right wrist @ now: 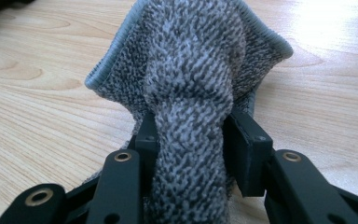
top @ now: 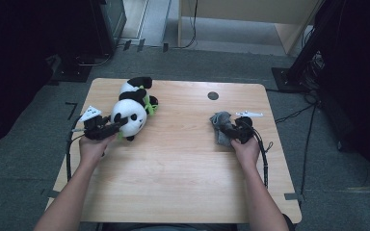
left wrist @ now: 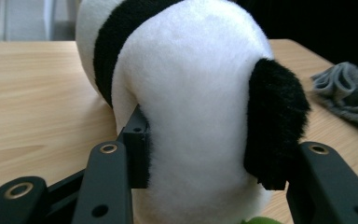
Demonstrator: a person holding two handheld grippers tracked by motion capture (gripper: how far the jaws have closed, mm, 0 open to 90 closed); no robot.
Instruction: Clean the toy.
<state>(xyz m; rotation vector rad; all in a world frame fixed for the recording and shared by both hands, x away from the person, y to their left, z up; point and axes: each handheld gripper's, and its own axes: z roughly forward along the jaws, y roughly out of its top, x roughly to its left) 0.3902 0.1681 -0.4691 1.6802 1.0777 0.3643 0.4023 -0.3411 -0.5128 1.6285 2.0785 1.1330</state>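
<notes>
From above, the panda plush (top: 131, 108) lies at the upper left of the wooden table (top: 173, 163), with the left gripper (top: 118, 125) at its head; at centre right the right gripper (top: 227, 130) meets a grey cloth (top: 220, 126).

Along the left gripper's jaws, the panda's white head fills the frame's middle and both pads dent it, one beside the black ear: clamped on the plush. It looks light and squashy, so a hold on the firm head seems better than on a limb.

In the right gripper view, the jaws pinch a raised fold of the cloth (right wrist: 191, 79) at centre. Soft and limp, it will likely drape when lifted.
</notes>
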